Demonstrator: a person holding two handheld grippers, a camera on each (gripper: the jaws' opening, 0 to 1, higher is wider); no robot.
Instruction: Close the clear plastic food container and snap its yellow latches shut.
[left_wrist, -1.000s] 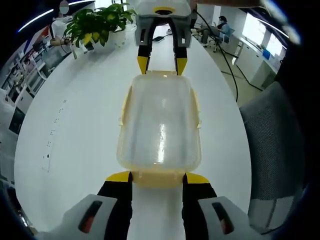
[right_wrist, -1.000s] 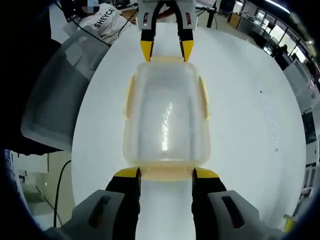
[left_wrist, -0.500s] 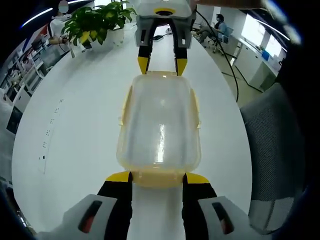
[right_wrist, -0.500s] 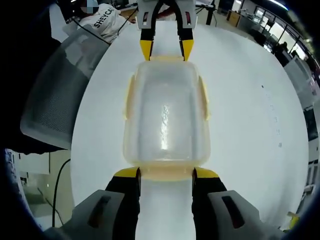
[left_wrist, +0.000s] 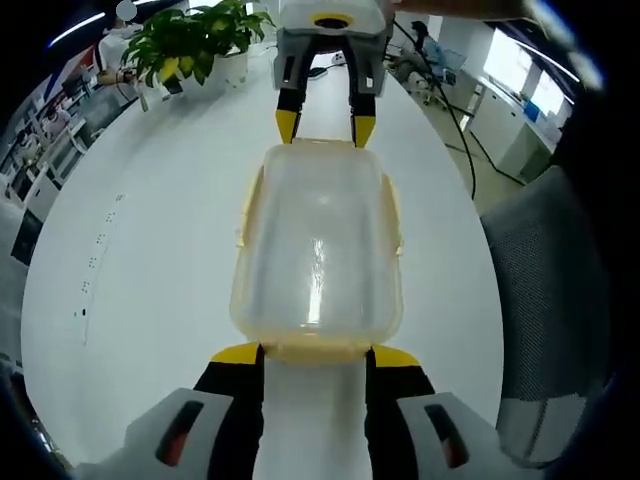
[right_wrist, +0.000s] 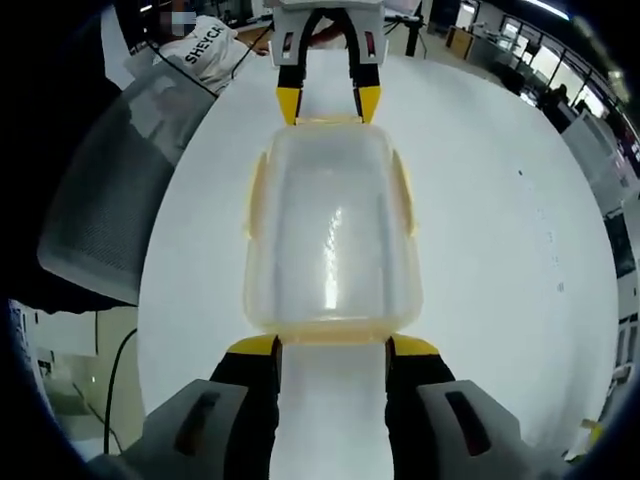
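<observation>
- Left gripper view: the clear plastic food container (left_wrist: 318, 250) sits lid-on upon the white table (left_wrist: 150, 250), lengthwise between the two tools. The left gripper (left_wrist: 315, 354) stands with its jaws spread wide, their yellow tips flanking the near end latch (left_wrist: 315, 350); whether the tips touch it cannot be told.
- At the far end the right gripper (left_wrist: 324, 127) faces back, its yellow tips at the container's opposite short edge. Judgement: the two tools bracket the box so that it cannot slide while an end latch is pressed.
- The side latches (left_wrist: 247, 215) look splayed outward, probably not yet snapped. A potted plant (left_wrist: 195, 45) stands well apart; an office chair (left_wrist: 555, 300) is beside the table.
- Right gripper view: the same container (right_wrist: 330, 240) lies lengthwise before the right gripper (right_wrist: 331, 346), whose jaws are likewise wide apart on either side of the near end latch (right_wrist: 331, 343), grasping nothing.
- The left gripper (right_wrist: 326, 103) meets the far edge. The white table (right_wrist: 500, 250) bears the box.
</observation>
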